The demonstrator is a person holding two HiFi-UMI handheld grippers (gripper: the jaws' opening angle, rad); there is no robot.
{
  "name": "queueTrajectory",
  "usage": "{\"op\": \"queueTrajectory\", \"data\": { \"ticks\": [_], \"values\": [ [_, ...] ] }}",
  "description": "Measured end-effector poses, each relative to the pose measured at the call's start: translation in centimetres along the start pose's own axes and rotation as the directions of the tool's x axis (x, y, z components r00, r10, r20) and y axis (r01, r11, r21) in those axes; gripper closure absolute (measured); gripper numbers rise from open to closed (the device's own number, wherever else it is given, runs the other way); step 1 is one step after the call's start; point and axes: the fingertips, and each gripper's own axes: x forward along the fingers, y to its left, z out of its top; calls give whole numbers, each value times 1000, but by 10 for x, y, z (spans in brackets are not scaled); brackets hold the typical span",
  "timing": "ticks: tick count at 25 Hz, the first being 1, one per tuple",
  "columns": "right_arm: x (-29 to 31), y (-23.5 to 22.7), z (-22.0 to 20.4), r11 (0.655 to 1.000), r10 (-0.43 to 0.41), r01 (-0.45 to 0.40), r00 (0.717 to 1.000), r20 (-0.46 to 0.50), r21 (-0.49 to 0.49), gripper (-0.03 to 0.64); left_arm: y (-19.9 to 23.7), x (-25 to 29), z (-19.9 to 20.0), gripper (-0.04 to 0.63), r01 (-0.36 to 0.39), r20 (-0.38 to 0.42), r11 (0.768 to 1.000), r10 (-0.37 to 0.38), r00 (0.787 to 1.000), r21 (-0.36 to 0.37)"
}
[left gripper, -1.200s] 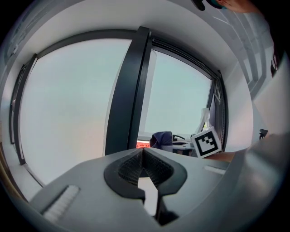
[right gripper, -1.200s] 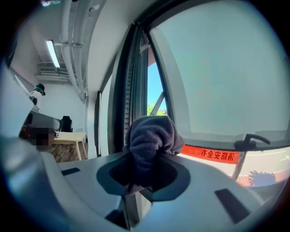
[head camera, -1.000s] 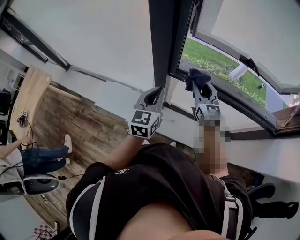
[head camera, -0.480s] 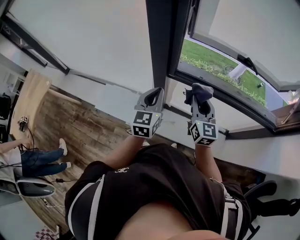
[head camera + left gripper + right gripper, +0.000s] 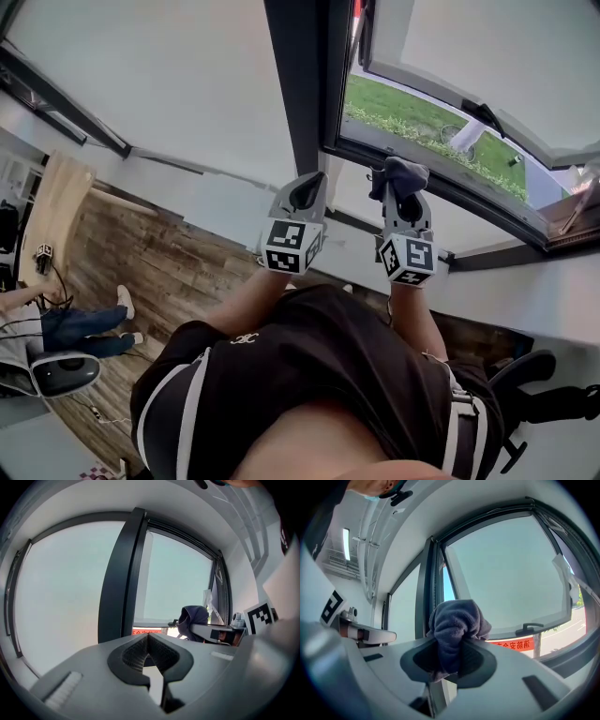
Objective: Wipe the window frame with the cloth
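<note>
Right gripper view: the right tool has its jaws clamped on a dark grey-blue cloth, which bunches up in a rounded wad above the jaw tips. Beyond the wad stands the dark window frame, with the open sash and its handle to the right. The cloth looks near the frame but not pressed against it.

In the head view the right tool points up at the frame's lower rail, just right of the vertical post. The left tool hangs just beside it on the left, jaws closed on nothing, as the left gripper view confirms.

My judgement is that this is an approach to a wiping stroke. The next move calls for pushing the wad flat onto the rail and dragging it along while keeping the grip firm.
</note>
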Motion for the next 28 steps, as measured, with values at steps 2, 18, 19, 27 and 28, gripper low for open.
{"op": "queueTrajectory", "data": {
  "ticks": [2, 18, 19, 27, 28],
  "values": [
    [1, 1, 0, 1000, 7, -7, 1000, 0, 0, 527, 0, -1, -1, 586, -5, -2, 1000, 5, 1000, 2],
    [6, 9, 6, 1000, 9, -10, 1000, 23, 29, 526, 11, -9, 4, 586, -16, 8, 1000, 16, 1000, 17],
    [5, 10, 7, 1000, 10, -11, 1000, 22, 27, 527, 10, -8, 5, 586, -14, 10, 1000, 14, 1000, 16],
    [-1, 11, 9, 1000, 10, -11, 1000, 22, 28, 527, 2, -7, 10, 586, 12, 24, 1000, -12, 1000, 19],
    [-2, 11, 10, 1000, 9, -9, 1000, 22, 28, 527, 2, -8, 10, 586, 13, 23, 1000, -13, 1000, 18]
  ]
}}
